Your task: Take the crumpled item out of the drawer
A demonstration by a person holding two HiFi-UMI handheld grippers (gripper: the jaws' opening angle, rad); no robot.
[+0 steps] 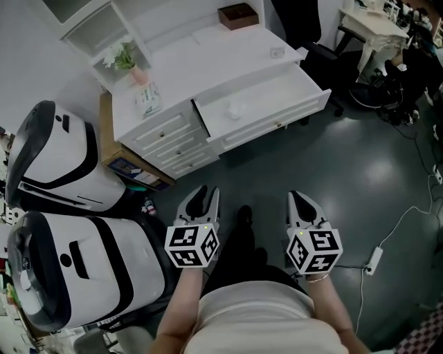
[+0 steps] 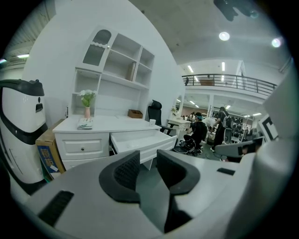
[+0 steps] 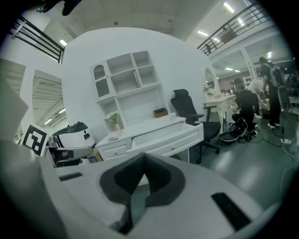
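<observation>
A white desk (image 1: 208,62) stands ahead with its wide drawer (image 1: 304,104) pulled open. Inside lies a small white crumpled item (image 1: 234,108), left of the drawer's middle. Both grippers hang over the dark floor, well short of the desk. My left gripper (image 1: 207,195) is open, a clear gap between its black pads and nothing in it; the left gripper view shows the left gripper (image 2: 148,161) aimed at the drawer front (image 2: 140,142). My right gripper (image 1: 302,199) is shut and empty; in the right gripper view the right gripper (image 3: 143,161) has its tips touching below the drawer (image 3: 168,140).
Two large white-and-black machines (image 1: 62,162) (image 1: 83,273) stand at the left, beside a cardboard box (image 1: 131,169). On the desk are a flower vase (image 1: 131,66), a brown box (image 1: 239,15) and a small cup (image 1: 277,52). An office chair (image 1: 308,28) is at the right; a power strip (image 1: 374,259) lies on the floor.
</observation>
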